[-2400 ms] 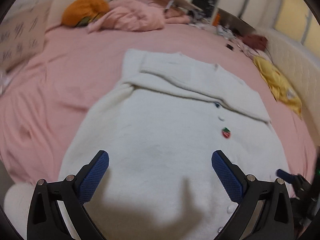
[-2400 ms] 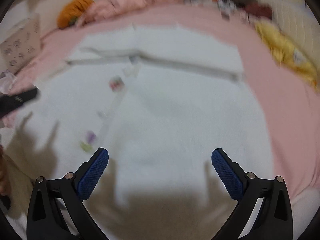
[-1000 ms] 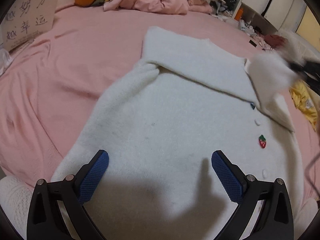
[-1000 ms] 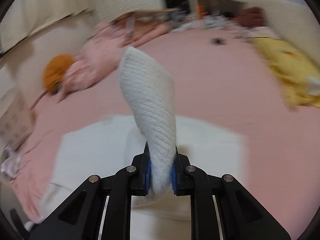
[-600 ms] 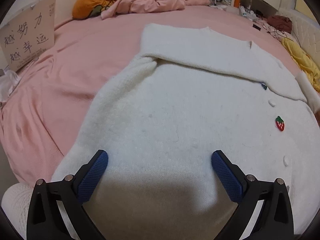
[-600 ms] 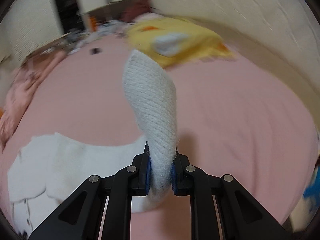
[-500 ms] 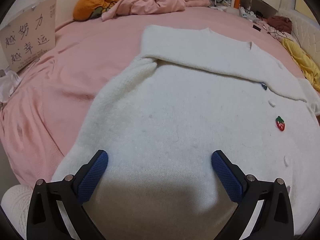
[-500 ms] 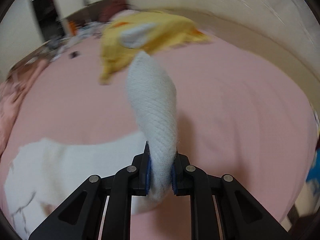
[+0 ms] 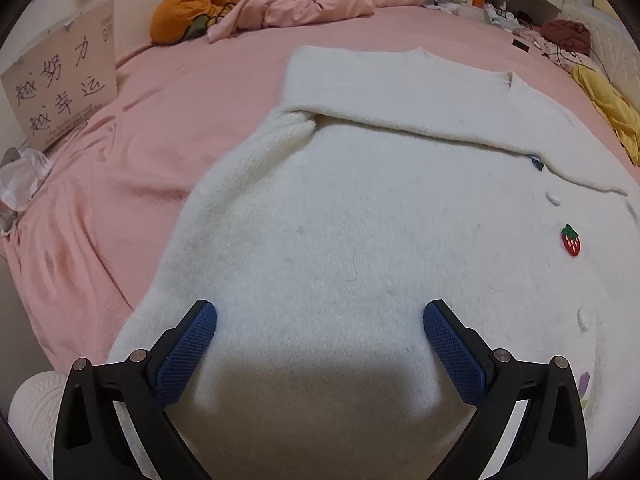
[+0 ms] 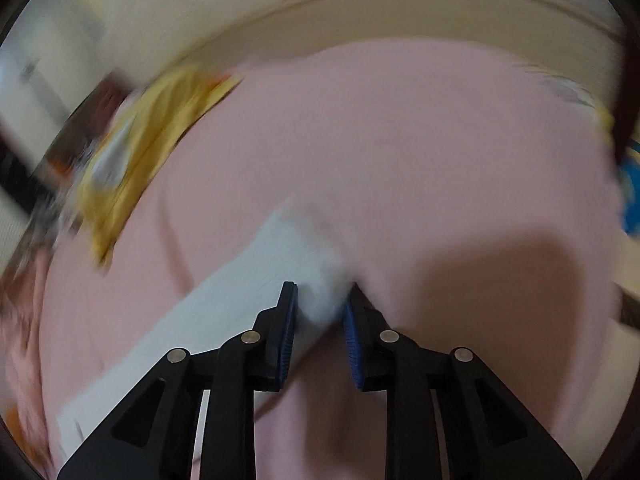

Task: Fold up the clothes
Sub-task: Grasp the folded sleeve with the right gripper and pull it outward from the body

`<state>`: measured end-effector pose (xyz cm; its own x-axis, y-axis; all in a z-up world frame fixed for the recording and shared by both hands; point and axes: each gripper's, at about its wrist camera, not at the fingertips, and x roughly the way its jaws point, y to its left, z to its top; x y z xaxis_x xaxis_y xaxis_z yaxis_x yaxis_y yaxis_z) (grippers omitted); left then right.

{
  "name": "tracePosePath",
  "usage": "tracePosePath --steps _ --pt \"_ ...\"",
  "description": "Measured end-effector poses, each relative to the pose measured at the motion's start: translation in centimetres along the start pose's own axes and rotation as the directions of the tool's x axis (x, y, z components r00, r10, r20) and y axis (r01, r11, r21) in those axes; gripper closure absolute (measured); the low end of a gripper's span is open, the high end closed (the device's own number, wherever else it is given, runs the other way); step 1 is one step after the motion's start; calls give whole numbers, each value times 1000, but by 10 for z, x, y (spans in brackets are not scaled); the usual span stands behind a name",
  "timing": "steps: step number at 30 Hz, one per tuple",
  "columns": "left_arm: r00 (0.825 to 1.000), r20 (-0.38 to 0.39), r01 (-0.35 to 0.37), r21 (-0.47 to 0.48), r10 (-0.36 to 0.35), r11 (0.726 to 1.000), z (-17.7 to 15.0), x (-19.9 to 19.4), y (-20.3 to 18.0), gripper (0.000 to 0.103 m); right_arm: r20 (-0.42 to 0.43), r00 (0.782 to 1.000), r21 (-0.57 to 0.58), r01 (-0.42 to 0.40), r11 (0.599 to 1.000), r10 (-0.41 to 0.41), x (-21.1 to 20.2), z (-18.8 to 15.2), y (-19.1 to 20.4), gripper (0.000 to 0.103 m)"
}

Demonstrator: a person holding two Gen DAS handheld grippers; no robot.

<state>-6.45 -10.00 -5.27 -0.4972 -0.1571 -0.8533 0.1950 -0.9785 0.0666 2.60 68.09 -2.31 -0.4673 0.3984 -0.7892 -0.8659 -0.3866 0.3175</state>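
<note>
A white knit cardigan (image 9: pixel 360 220) with a strawberry patch (image 9: pixel 570 240) lies flat on the pink bed (image 9: pixel 192 92), one sleeve folded across its upper part. My left gripper (image 9: pixel 320 332) is open and empty, low over the cardigan's near hem. In the blurred right wrist view, my right gripper (image 10: pixel 320 312) has its jaws a little apart around the cuff of the white sleeve (image 10: pixel 248 276). The sleeve lies stretched out on the bed, running to the left.
A cardboard sign (image 9: pixel 64 88) stands at the bed's left. An orange cushion (image 9: pixel 196 8) and a crumpled pink blanket (image 9: pixel 304 0) lie at the far end. A yellow garment (image 9: pixel 608 112) lies at the right, also in the right wrist view (image 10: pixel 140 140).
My right gripper swung the sleeve out to the right and down onto the bed; its jaws have loosened around the cuff. The left gripper has barely moved.
</note>
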Motion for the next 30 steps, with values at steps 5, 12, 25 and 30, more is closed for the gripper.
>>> tracePosePath --steps 5,12,25,30 --pt "1000 8 2 -7 -2 1000 -1 -1 0 0 92 988 62 120 991 -125 -36 13 -26 75" --pt "999 26 27 13 -27 1000 -1 -9 -6 0 35 970 -241 -225 944 241 -131 -56 60 74" --pt "978 125 147 166 -168 975 -8 -50 -30 0 -378 902 -747 -431 506 210 -189 -407 234 18" --pt "975 92 183 173 -200 968 -9 -45 -33 0 -365 920 -803 -388 453 140 -164 -420 226 18"
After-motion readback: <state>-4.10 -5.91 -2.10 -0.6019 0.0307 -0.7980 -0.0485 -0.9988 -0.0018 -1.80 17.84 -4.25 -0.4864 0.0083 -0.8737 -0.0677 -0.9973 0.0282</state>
